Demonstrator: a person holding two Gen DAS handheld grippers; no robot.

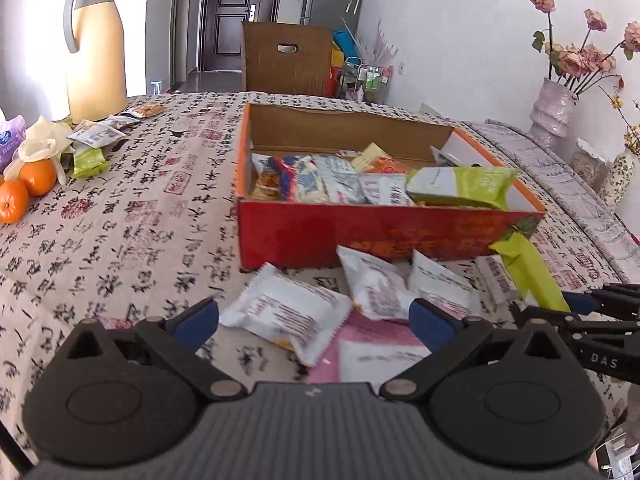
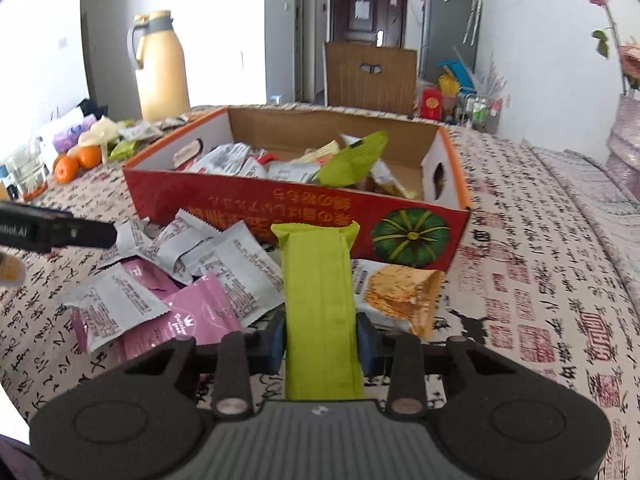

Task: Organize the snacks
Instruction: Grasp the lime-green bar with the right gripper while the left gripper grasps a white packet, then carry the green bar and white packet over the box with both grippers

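The right gripper (image 2: pixel 321 344) holds a long green snack packet (image 2: pixel 318 300), its blue pads pressed against the packet's two long sides near the near end. The packet stands out forward along the fingers, its crimped far end reaching toward the near wall of the red cardboard box (image 2: pixel 248 200). Gripping it across the narrow width leaves the length free, which in this inspector's judgement suits lowering it end-first or flat over the box wall.

The left gripper (image 1: pixel 314 320) stands wide with nothing between its pads. It hangs over the loose pile in front of the box, with a white packet (image 1: pixel 286 312) lying between and beyond the fingers, not touched. That position reads as a set-up for the next pick.

The box sits open-topped on the patterned tablecloth (image 1: pixel 152 200) and already contains a mixed layer of packets, including another green one (image 1: pixel 460 186) resting on top toward the right side. On the cloth outside it remain several white packets, a pink packet (image 2: pixel 192 316) and an orange-printed packet (image 2: pixel 400 292), all bunched just in front of the near wall. A further small group lies well apart beside the oranges (image 1: pixel 28 188) and the thermos jug (image 1: pixel 96 48).

Assessment: sorting is partly done. The step in hand appears to be carrying the green packet to the box.
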